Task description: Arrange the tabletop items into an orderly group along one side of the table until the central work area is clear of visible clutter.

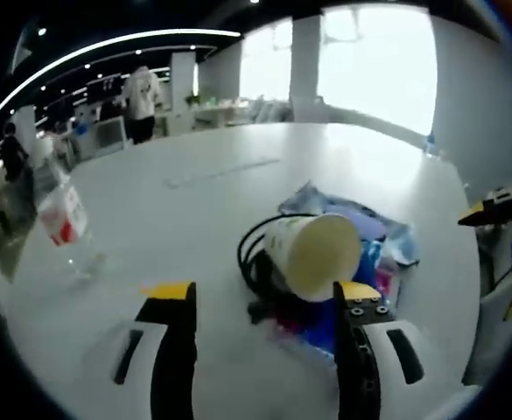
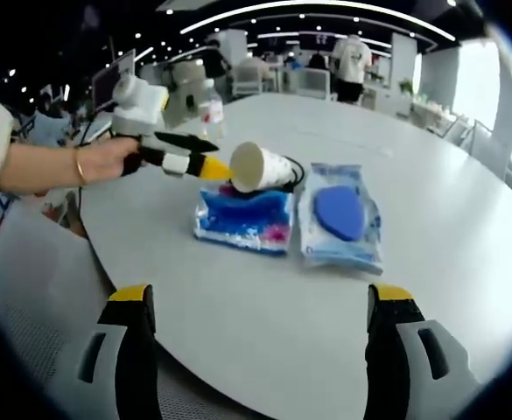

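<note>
Cup [image 2: 262,166] lies beside released left tool [image 2: 205,156]; right tool [image 2: 260,306] spread over bare table [image 2: 264,297].

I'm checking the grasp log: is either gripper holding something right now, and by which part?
Nothing is held. The left gripper is open at the rim of the paper cup, not clamped on it; the right gripper is open over the table.

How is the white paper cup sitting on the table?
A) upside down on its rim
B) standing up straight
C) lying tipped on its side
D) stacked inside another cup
C: the white paper cup lies on its side by the blue plastic packets, open mouth facing the left gripper.
</note>
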